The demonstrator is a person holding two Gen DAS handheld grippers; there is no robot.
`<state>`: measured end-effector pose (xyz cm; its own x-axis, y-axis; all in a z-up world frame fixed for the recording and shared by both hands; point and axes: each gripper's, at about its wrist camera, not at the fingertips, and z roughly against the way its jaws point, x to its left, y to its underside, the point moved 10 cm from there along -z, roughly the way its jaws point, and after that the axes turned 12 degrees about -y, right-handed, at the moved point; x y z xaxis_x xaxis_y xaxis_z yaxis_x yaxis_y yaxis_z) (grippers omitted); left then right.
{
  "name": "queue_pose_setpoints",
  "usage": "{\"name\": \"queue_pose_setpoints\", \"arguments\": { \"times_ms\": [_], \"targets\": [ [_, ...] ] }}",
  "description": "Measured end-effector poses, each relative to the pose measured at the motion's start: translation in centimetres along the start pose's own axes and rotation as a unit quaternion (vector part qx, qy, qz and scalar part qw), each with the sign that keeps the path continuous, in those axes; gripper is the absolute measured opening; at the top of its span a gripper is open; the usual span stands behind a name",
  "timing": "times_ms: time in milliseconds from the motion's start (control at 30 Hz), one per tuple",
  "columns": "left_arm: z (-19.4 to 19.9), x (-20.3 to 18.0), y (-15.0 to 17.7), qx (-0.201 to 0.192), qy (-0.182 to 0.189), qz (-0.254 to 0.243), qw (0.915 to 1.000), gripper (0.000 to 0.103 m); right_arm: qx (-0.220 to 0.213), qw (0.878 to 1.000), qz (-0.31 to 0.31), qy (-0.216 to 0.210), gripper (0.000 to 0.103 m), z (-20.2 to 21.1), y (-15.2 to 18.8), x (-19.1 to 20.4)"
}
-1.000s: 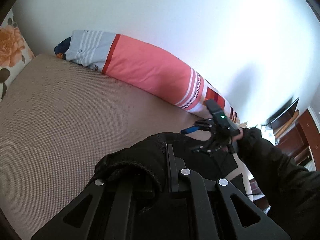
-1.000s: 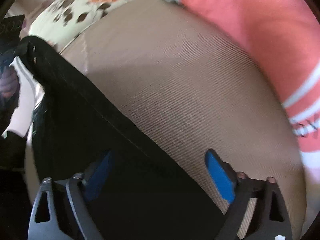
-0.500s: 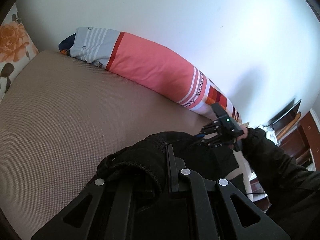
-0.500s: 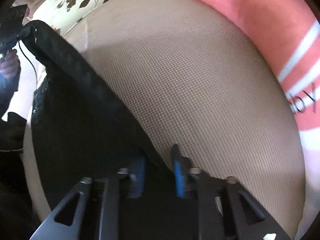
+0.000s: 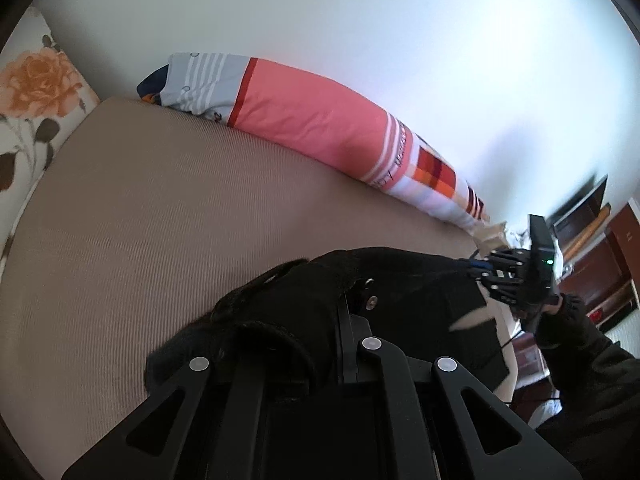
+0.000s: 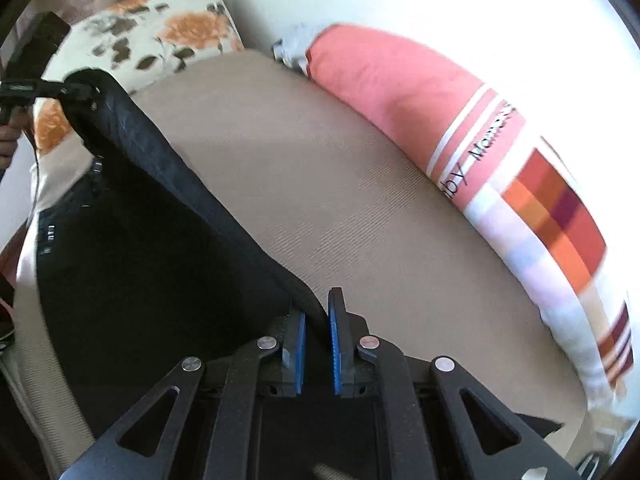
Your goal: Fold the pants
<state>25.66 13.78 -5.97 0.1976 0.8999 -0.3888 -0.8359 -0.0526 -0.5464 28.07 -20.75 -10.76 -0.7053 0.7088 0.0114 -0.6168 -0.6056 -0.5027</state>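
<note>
The black pants (image 6: 152, 248) hang stretched between my two grippers above the brown mattress (image 6: 340, 184). My right gripper (image 6: 317, 320) is shut on one end of the waistband, its blue pads (image 6: 335, 344) pinching the fabric edge. In the left wrist view the pants (image 5: 288, 316) bunch over my left gripper (image 5: 340, 320), which is shut on the other waistband end by a metal button (image 5: 372, 301). The right gripper (image 5: 476, 270) also shows in the left wrist view, at the far right. The left gripper (image 6: 70, 88) shows in the right wrist view, at the upper left.
A long pink striped bolster pillow (image 5: 320, 128) lies along the white wall at the mattress's far edge. A floral pillow (image 6: 160, 36) sits at the head end. Dark wooden furniture (image 5: 600, 248) stands beyond the bed's foot.
My right gripper closed from wide open onto the waistband edge, then lifted and pulled away from the left one, so the pants now stretch taut between them. The left gripper kept its grip.
</note>
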Motion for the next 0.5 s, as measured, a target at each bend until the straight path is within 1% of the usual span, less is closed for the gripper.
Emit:
{"name": "queue_pose_setpoints", "arguments": {
  "times_ms": [67, 167, 200, 233, 300, 367, 467, 500],
  "targets": [
    [0.9, -0.2, 1.6, 0.004, 0.008, -0.006, 0.9999, 0.009, -0.008, 1.0, -0.007, -0.001, 0.008, 1.4, 1.2, 1.6],
    [2.1, -0.1, 4.9, 0.022, 0.022, -0.032, 0.999, 0.01, -0.017, 0.999, -0.027, -0.019, 0.008, 2.5, 4.1, 4.4],
    [2.3, 0.3, 6.3, 0.039, 0.03, -0.033, 0.9982, 0.011, -0.018, 0.999, -0.031, -0.025, 0.007, 2.8, 5.1, 5.3],
    [2.3, 0.6, 7.5, 0.052, 0.031, -0.034, 0.9976, 0.011, -0.017, 0.999, -0.034, -0.032, 0.007, 3.0, 6.3, 6.6],
    [2.2, 1.4, 9.7, 0.075, 0.021, -0.037, 0.9962, 0.012, -0.009, 0.998, -0.034, -0.049, 0.007, 2.6, 8.2, 9.0],
    [1.8, 2.0, 11.7, 0.096, 0.0, -0.049, 0.9942, 0.012, 0.0, 0.997, -0.039, -0.069, 0.007, 1.6, 9.8, 10.8],
    [0.9, 2.6, 14.4, 0.127, -0.028, -0.081, 0.9882, 0.014, 0.017, 0.996, -0.046, -0.078, 0.007, -0.5, 11.0, 11.8],
    [0.5, 2.8, 15.4, 0.143, -0.037, -0.093, 0.9846, 0.015, 0.026, 0.995, -0.052, -0.086, 0.007, -1.4, 11.8, 12.2]
  ]
}}
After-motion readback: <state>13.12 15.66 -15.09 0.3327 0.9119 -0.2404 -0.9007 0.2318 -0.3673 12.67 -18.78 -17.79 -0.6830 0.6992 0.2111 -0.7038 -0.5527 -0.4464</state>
